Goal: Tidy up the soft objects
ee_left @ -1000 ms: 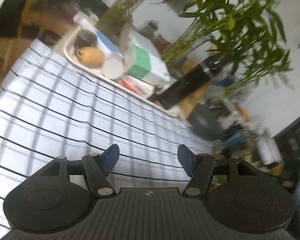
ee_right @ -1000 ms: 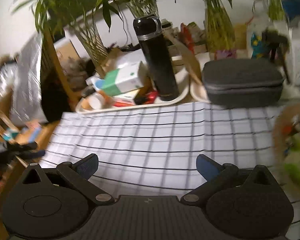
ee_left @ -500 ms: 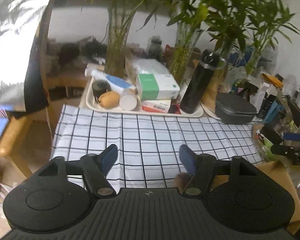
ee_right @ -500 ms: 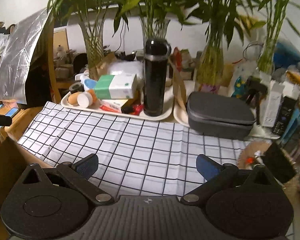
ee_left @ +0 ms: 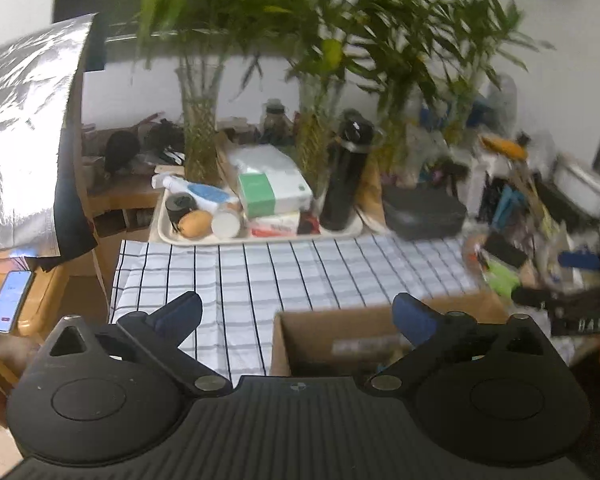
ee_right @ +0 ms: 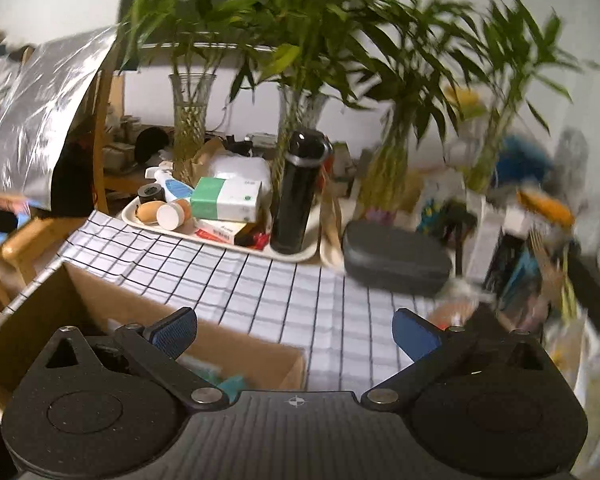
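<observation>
An open cardboard box (ee_left: 340, 340) stands on the checked cloth (ee_left: 300, 272) at the near edge of the table. My left gripper (ee_left: 298, 314) hangs above the box's left part; its jaws are opening and nothing is between them. In the right wrist view the same cardboard box (ee_right: 100, 304) lies low on the left, with something teal (ee_right: 230, 384) just visible inside. My right gripper (ee_right: 294, 330) is open and empty above the checked cloth (ee_right: 300, 292), to the right of the box. No other soft object can be told in these blurred views.
A cream tray (ee_left: 260, 236) at the back holds a black flask (ee_left: 344, 176), a green and white box (ee_left: 272, 192) and small items. A grey zip case (ee_left: 424, 212) lies to its right. Vases of bamboo (ee_right: 188, 120) line the wall; clutter fills the right side.
Both grippers have drawn back and risen, so the cardboard box has come into view beneath them. The left wrist has rolled level and its jaws have spread wider.
</observation>
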Available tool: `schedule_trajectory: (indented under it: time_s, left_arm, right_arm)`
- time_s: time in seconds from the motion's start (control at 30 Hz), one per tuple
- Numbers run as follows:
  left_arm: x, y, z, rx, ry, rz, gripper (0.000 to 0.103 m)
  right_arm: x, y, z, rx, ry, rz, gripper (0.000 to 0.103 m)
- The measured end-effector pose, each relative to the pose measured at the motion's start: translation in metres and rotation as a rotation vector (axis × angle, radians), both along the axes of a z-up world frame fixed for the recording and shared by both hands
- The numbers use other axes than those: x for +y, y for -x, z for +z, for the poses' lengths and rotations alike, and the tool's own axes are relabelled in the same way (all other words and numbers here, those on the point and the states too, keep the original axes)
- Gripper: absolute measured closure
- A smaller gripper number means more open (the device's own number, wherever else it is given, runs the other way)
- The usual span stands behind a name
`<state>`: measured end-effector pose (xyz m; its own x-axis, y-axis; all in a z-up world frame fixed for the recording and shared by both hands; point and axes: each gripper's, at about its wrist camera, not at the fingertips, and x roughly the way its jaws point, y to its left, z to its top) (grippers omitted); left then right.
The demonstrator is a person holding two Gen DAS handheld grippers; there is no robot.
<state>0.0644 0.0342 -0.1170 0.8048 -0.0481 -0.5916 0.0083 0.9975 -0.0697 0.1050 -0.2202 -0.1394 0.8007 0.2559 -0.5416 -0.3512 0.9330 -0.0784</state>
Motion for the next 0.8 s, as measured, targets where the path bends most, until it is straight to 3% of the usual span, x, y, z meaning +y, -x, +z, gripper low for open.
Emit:
schedule_trajectory:
  time_s: [0.47, 0.57, 0.8]
  left_arm:
    - [-0.038, 0.036, -0.006, 0.035, -0.169, 0.03, 0.0]
    - [-0.039, 0.039, -0.008, 0.059, -0.171, 0.042, 0.0]
    - [-0.044, 0.047, -0.015, 0.122, -0.151, 0.036, 0.0]
  right_arm:
    - [0.0, 0.043, 0.001, 0.142, -0.096, -0.056, 0.0]
    - [-0.001, 0.049, -0.001, 0.175, -0.116, -0.07, 0.0]
    - [0.005, 0.061, -0.003, 0.208, -0.028, -0.055, 0.0]
